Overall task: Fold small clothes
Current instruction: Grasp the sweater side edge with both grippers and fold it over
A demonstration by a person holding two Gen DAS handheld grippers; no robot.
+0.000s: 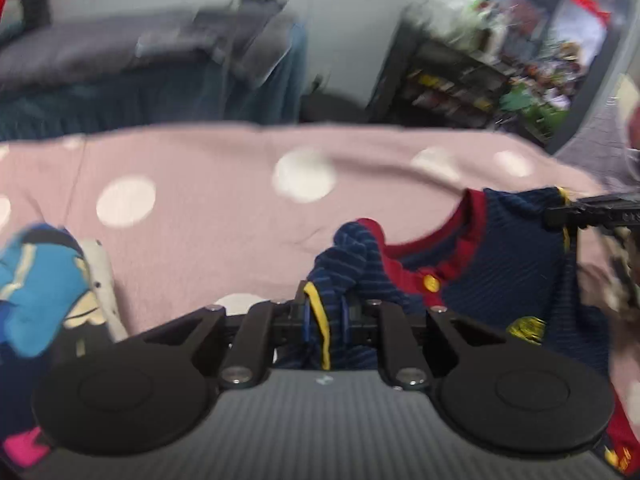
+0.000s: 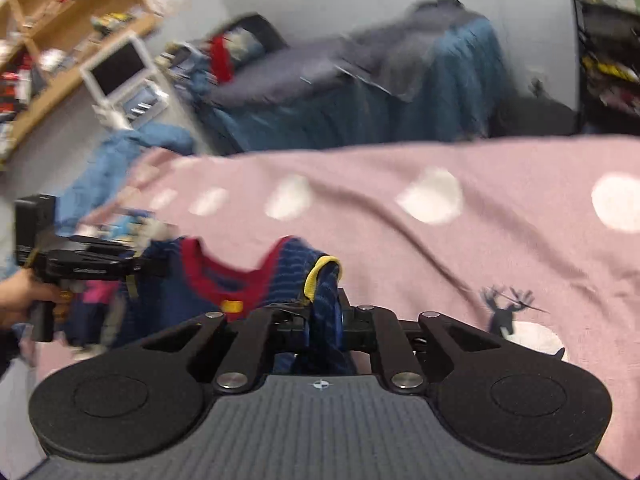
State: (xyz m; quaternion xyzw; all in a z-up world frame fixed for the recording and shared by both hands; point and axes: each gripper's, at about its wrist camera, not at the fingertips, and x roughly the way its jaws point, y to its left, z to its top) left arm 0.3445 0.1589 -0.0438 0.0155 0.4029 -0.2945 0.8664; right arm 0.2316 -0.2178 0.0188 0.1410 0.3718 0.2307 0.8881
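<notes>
left hand-held gripper [image 1: 326, 312]: low centre of the left wrist view, clenched on a yellow-edged sleeve of the shirt [image 1: 492, 264]
right hand-held gripper [image 2: 324, 316]: low centre of the right wrist view, clenched on the other yellow-cuffed sleeve; in the left wrist view it shows only as a dark bar at the right edge
shirt: navy with thin stripes, red collar and placket, a yellow button; it hangs stretched between the two grippers, centre to right in the left wrist view, left of centre in the right wrist view, over the blanket [image 1: 208, 240]
hand [image 2: 18, 296]: at the left edge of the right wrist view, gripping the handle of the left gripper
blue garment [image 1: 40, 280]: left edge of the left wrist view, lying on the blanket, well apart from the shirt
blanket: pink with white dots, spread across the middle of both views; a small dark deer print [image 2: 506, 308] at lower right of the right wrist view
bed [image 2: 360, 92]: upper centre, blurred, grey and blue covers
shelf [image 2: 52, 40]: upper left of the right wrist view, wooden, cluttered
</notes>
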